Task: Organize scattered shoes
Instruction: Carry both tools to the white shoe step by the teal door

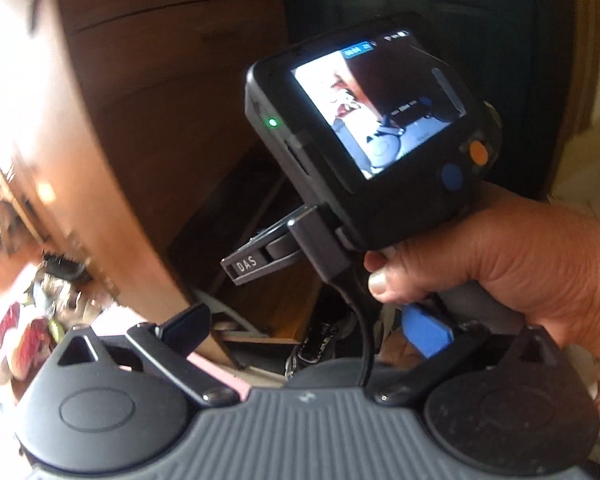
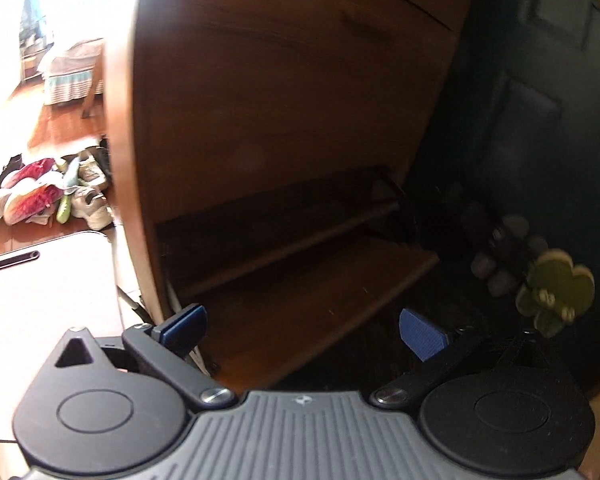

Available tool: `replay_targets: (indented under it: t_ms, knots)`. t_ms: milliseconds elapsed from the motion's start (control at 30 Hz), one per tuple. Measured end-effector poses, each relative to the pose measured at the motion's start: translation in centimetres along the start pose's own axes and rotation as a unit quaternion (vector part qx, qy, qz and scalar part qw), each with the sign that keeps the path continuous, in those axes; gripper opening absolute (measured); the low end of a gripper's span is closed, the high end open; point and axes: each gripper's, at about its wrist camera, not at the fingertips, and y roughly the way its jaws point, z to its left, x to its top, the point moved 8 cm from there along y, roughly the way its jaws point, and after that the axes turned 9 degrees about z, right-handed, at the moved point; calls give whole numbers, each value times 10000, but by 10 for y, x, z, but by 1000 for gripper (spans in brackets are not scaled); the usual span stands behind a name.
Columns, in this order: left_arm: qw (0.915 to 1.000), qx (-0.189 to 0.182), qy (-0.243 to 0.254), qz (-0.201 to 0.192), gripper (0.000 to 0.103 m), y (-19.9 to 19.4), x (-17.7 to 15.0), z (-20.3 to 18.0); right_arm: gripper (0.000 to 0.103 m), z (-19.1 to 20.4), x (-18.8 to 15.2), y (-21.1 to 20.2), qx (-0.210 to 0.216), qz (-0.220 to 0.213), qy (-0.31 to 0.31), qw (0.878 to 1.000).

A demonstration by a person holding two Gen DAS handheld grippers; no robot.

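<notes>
Left hand-held gripper [image 1: 308,326] spread wide, blue ribbed pads holding nothing; right hand-held gripper [image 2: 303,330] likewise wide and empty. Aimed at a brown wood-grain cabinet [image 2: 284,92] with a smooth open shelf [image 2: 300,304] low down. Beyond its left edge, on the reddish wooden floor [image 2: 56,128], a jumbled pile of shoes [image 2: 48,196]: red mesh, white leather, green. In left view, a hand [image 1: 496,256] around the other device's matte black grip.

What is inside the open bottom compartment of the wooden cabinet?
In the right wrist view, the wooden cabinet has a bare lower shelf and a dark rail above it; no shoes are visible there. The back is too dark to judge.
</notes>
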Motion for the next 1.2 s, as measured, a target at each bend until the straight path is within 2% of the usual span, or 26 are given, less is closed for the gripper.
replay_targets:
  t_ms: [200,300,400,533,733,800,933,1033,1133,1200]
  knots:
    - [9961,-59,878,-40,103,28,12,-33,103,-49,-19,4,3,209,614,9979]
    - [9897,-126,1424,-122,103,45,21,-48,103,-69,-25,5,-114,221,804,9965]
    - [9808,-189,1921,-257,103,56,30,-59,103,-89,-32,5,-487,200,876,9948]
    - [9618,-223,2685,-481,103,71,45,-67,103,-108,-39,2,-574,178,1138,9917]
    - [9389,-211,3364,-694,103,95,59,-54,103,-128,-32,14,-384,125,1850,9819]
    - [9309,-249,3568,-741,103,97,63,-56,103,-132,-30,18,-496,129,1979,9789]
    - [9005,-372,4229,-948,103,117,68,-56,103,-141,-27,31,-782,56,2094,9747]
    - [8825,-337,4591,-965,103,136,72,-55,103,-147,-24,46,-922,16,2070,9740]
    - [8716,-212,4810,-925,103,146,69,-63,103,-155,-22,62,-933,37,2165,9718]
    - [8722,-74,4816,-855,103,153,70,-66,103,-158,-20,69,-881,93,2356,9678]
